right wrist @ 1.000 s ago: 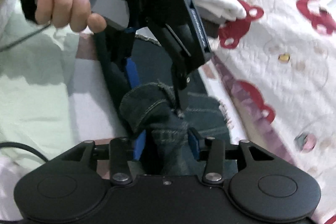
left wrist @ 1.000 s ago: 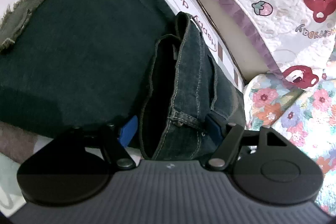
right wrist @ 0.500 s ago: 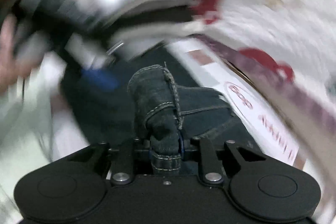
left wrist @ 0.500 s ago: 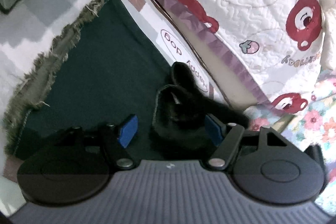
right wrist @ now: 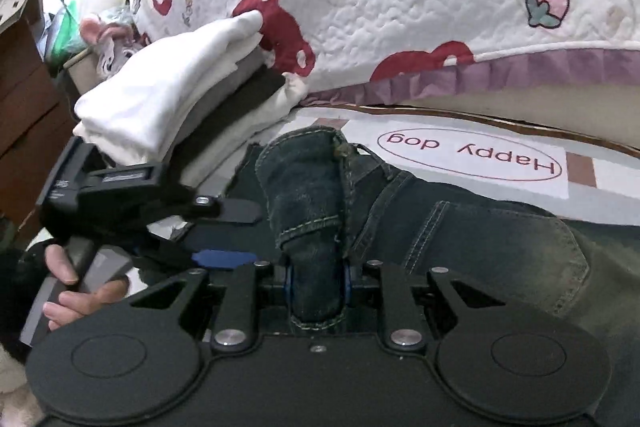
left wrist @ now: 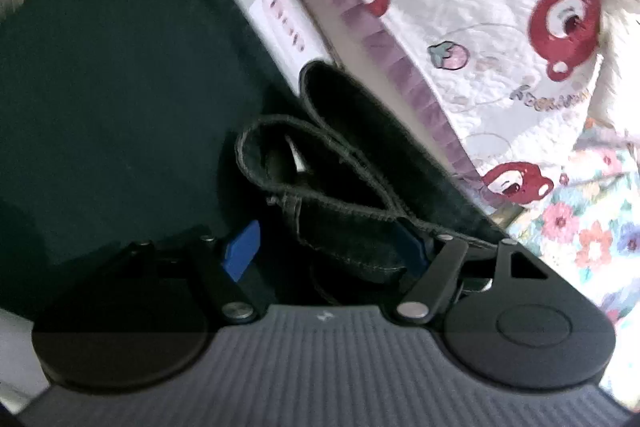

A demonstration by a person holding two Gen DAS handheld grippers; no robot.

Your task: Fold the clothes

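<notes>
Gripping a bunched fold of the jeans, the right tongs have just clenched; denim trails toward three o'clock, left tongs released at nine o'clock.

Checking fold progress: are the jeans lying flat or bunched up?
Bunched. The right tongs pinch a rolled waistband of the jeans; the rest drapes.
</notes>
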